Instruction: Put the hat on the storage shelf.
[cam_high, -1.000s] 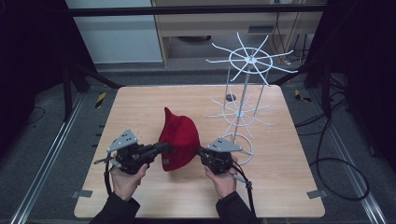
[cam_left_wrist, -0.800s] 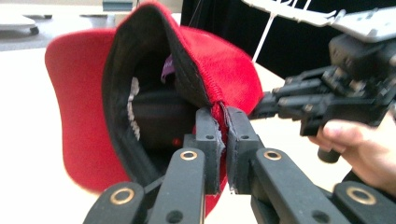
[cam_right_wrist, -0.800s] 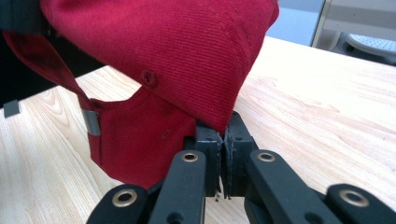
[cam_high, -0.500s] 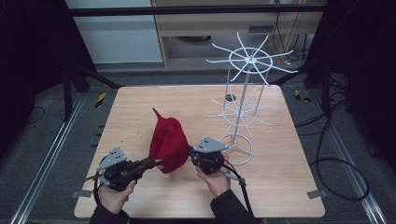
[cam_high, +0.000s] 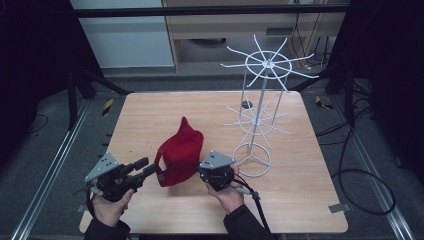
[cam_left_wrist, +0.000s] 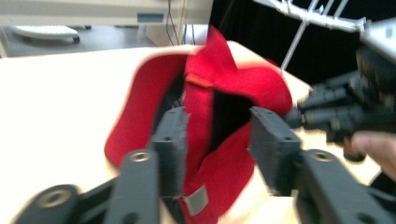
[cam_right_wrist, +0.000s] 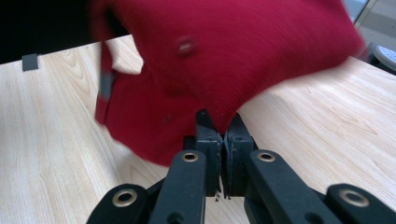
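Both grippers sit at the near side of the wooden table (cam_high: 310, 165), one on each side of a red cap (cam_high: 181, 156). On the person's right, the right gripper (cam_high: 204, 171) has its two black jaws pressed tight together on the edge of the red cap, and in the right gripper view the red cloth (cam_right_wrist: 224, 60) goes down into the thin gap between the jaws of this gripper (cam_right_wrist: 220, 140). On the other side, the left gripper (cam_high: 145, 167) has its jaws wide apart and holds nothing. In the left gripper view the back of the cap, with its strap and a small grey tab (cam_left_wrist: 198, 199), lies between the two jaws of the left gripper (cam_left_wrist: 217, 140), but the jaws do not pinch it. Most of the cap rests on the table near the middle of the near half, with one pointed part sticking up toward the far side. A hand (cam_high: 107, 207) holds the left gripper and another hand (cam_high: 229, 192) holds the right one. Just to the right of the cap stands a white wire rack (cam_high: 262, 100), with a ring at the bottom and thin arms that spread out like wheel spokes at two heights. A black cable (cam_high: 252, 197) trails from the right gripper toward the near edge.
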